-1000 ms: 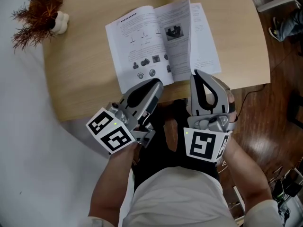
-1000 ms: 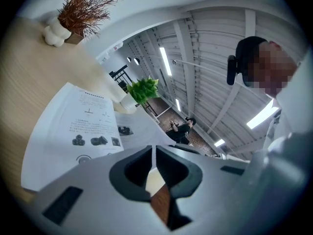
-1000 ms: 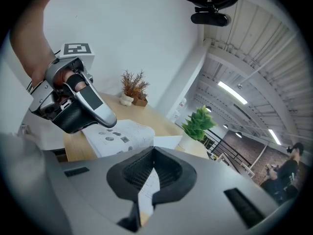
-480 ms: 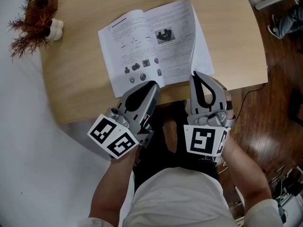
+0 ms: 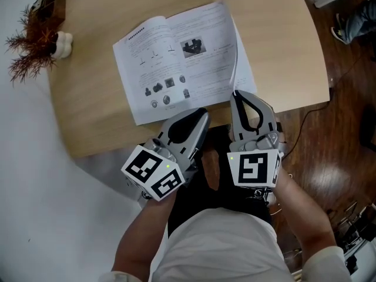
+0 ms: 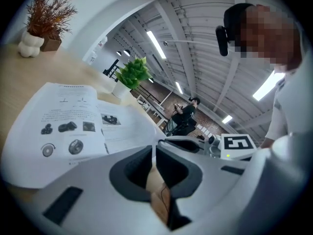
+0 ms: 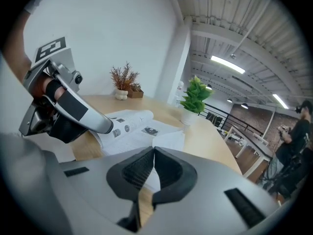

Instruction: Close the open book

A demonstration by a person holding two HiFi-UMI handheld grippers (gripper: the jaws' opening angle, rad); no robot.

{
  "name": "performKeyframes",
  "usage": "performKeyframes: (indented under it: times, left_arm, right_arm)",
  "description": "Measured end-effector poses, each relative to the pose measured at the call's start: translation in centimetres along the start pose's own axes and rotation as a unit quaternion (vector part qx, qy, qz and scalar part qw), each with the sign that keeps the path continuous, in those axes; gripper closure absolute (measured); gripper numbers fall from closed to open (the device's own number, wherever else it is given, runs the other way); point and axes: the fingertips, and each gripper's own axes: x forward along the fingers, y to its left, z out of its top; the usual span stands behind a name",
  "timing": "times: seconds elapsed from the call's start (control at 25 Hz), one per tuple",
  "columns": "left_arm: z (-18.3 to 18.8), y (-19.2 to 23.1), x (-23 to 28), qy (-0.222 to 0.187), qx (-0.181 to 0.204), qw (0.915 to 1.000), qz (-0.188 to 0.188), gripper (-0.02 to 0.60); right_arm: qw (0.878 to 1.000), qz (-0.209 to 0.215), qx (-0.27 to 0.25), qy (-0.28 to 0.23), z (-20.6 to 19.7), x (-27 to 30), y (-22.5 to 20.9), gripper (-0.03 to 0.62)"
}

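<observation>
Well, the open book of white printed pages (image 5: 182, 57) lay flat on the pale wooden table (image 5: 282, 46), close to its front edge. Both grey tools had their jaws pressed together on nothing. The left gripper (image 5: 202, 114) pointed at the book's near edge. The right gripper (image 5: 235, 93) had its tip at the near right corner, though I couldn't tell whether it touched. A dried reddish plant (image 5: 26, 46) stood well off to the left.

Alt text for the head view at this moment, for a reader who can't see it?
An open book lies pages-up on a light wooden table. At the table's near edge the left gripper and right gripper point toward it, jaws shut and empty. A dried plant stands at the far left corner.
</observation>
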Motion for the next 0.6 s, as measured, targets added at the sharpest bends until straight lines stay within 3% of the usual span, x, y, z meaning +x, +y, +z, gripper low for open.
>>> performKeyframes:
  times: [0.6]
  left_arm:
    - [-1.3,-1.7,3.0,0.033,0.012,0.9994,-0.006,0.581]
  right_arm:
    - [0.993,0.054,0.098,0.021,-4.1,0.7,-1.5,0.553]
